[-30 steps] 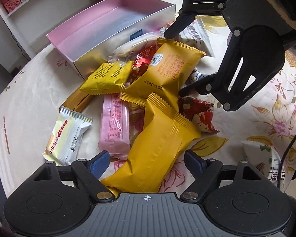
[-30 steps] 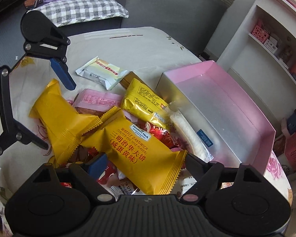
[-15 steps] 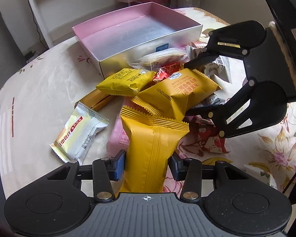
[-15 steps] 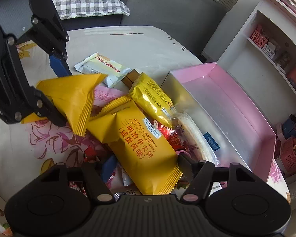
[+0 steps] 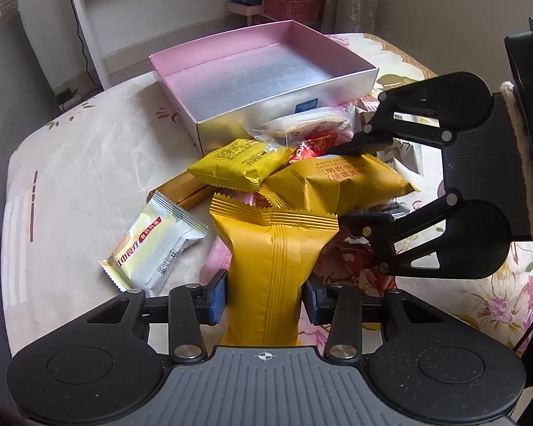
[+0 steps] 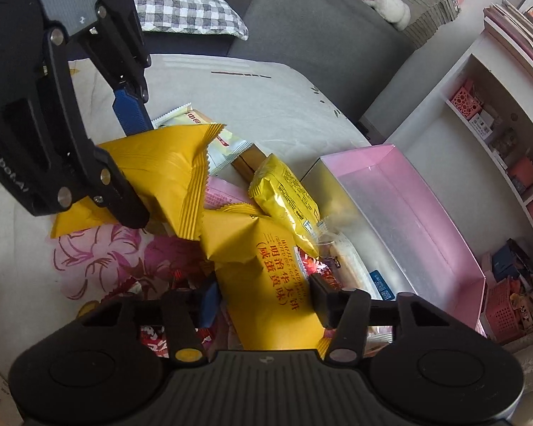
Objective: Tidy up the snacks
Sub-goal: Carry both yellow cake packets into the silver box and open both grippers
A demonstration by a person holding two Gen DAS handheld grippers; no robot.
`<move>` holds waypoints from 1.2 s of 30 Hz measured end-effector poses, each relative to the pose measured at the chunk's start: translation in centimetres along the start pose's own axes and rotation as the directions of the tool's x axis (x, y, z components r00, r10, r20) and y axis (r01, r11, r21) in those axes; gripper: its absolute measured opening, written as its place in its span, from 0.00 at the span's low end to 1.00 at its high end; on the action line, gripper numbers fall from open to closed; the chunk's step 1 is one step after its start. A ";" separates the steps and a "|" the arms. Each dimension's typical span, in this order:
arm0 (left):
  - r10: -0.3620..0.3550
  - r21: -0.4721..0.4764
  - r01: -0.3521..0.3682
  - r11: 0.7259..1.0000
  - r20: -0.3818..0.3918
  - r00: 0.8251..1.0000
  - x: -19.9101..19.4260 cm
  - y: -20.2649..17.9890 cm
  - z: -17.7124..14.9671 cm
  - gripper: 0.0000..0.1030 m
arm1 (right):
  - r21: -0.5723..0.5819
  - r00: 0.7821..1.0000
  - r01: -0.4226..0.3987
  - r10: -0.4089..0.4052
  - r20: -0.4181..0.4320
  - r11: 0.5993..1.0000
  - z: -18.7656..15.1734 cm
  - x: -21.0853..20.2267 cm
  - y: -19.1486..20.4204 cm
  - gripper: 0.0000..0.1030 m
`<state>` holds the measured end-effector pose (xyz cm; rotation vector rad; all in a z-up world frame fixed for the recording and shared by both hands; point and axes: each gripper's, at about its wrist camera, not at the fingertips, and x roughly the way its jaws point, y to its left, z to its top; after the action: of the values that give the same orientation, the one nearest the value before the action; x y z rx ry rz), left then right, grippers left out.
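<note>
My left gripper (image 5: 264,296) is shut on a plain orange-yellow snack packet (image 5: 273,266) and holds it lifted above the pile; it also shows in the right wrist view (image 6: 167,174). My right gripper (image 6: 263,301) is shut on a second orange-yellow wafer packet with red lettering (image 6: 270,280), which also shows in the left wrist view (image 5: 337,184). An empty pink-and-silver box (image 5: 266,67) stands behind the pile; it also shows in the right wrist view (image 6: 408,213). A smaller yellow packet (image 5: 241,163) leans on the pile.
A white packet (image 5: 156,245) and a gold bar (image 5: 181,191) lie left of the pile on the flowered cloth. Red wrappers (image 5: 351,262) and a clear-wrapped pastry (image 5: 302,122) lie near the box. White shelves (image 6: 497,113) and a grey sofa (image 6: 302,28) stand beyond.
My left gripper closed on the plain yellow packet and lifted it. My right gripper closed on the lettered wafer packet.
</note>
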<state>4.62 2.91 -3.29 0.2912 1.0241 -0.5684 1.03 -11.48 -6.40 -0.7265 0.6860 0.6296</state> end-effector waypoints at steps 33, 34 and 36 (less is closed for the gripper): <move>0.048 -0.382 0.071 0.921 0.291 0.955 0.6 2.8 10.4 0.38 | 0.813 0.988 -0.012 -0.121 0.101 0.582 -2.5 -1.7 -13.7 0.36; 0.051 -0.390 0.073 0.918 0.299 0.953 0.8 2.8 10.8 0.38 | 0.827 0.986 -0.009 -0.132 0.100 0.563 -2.7 -1.6 -14.1 0.36; 0.057 -0.404 0.080 0.911 0.317 0.947 1.2 2.8 11.3 0.38 | 0.852 0.984 -0.007 -0.150 0.100 0.524 -3.2 -1.4 -14.8 0.36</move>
<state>14.80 -0.62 1.25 -0.1824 0.8007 -0.3795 9.69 -22.98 -1.59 0.2391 0.7060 0.1930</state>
